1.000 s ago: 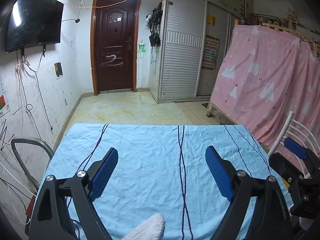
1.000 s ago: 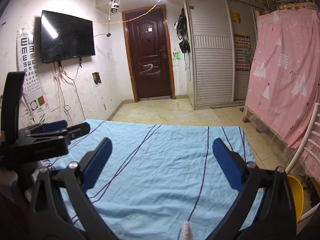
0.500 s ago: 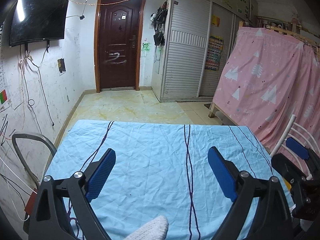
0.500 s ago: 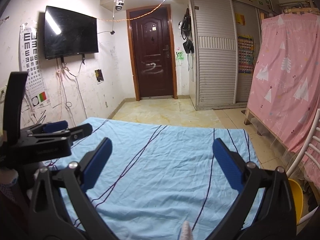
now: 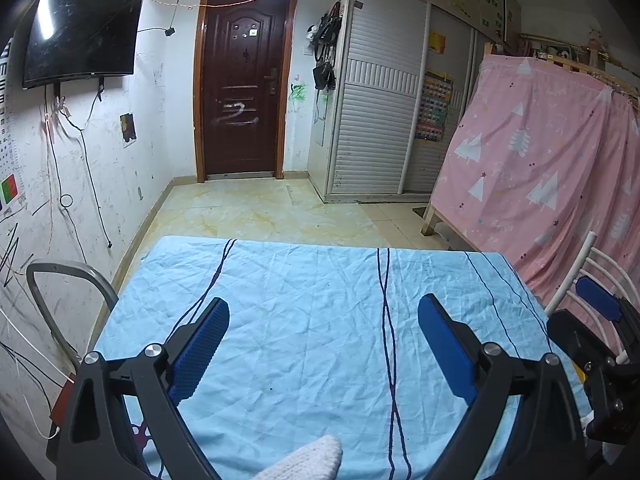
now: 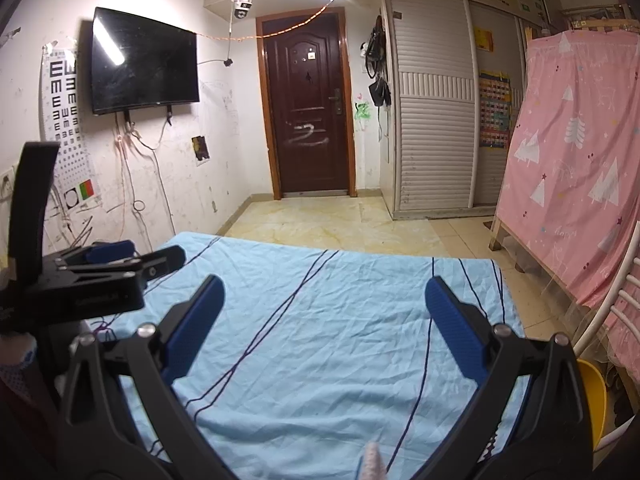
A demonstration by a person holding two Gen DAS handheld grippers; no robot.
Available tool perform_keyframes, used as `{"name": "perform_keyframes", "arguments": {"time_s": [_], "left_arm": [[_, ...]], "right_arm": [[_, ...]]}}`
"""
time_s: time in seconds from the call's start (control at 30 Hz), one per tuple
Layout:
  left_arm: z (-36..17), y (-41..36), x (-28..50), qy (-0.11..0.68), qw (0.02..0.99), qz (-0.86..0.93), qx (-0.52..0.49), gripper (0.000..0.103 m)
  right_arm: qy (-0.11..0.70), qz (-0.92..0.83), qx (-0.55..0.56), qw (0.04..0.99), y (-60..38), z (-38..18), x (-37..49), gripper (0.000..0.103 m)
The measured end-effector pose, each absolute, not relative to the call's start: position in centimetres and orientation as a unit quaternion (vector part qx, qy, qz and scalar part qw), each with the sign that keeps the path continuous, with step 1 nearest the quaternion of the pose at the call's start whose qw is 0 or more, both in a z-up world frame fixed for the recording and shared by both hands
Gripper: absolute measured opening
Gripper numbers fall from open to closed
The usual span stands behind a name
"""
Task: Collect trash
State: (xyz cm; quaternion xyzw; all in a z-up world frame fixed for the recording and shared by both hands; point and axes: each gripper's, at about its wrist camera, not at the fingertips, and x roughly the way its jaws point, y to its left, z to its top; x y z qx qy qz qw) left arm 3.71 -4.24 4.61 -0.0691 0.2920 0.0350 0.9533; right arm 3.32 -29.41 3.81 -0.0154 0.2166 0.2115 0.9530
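From the left wrist view, the left hand-held gripper (image 5: 322, 320) hangs over the tabletop (image 5: 312, 320), which is covered in a wrinkled light-blue cloth with dark stripes; its blue pads stand wide apart with nothing between them. No trash shows on the cloth here, so which way it lies from this gripper, and how its long axis runs, cannot be told. The right hand-held gripper (image 5: 600, 308) shows at the right edge, level with the left. In the right wrist view, the right hand-held gripper (image 6: 322, 300) is likewise spread apart and holding nothing above the same cloth, again with no trash in sight. A yellow bin (image 6: 592, 396) sits just off the tabletop's right side, nearer the right hand-held gripper, probably the place for collected trash.
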Motion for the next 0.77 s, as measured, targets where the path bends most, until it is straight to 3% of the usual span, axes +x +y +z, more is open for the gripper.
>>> {"name": "perform_keyframes", "arguments": {"time_s": [0.77], "left_arm": [[3.6,-3.1,4.1,0.297,0.951,0.041,-0.077,0.086]], "right_arm": [[0.225,0.216,-0.028,0.950,-27.9,3.4,3.9,0.097]]}}
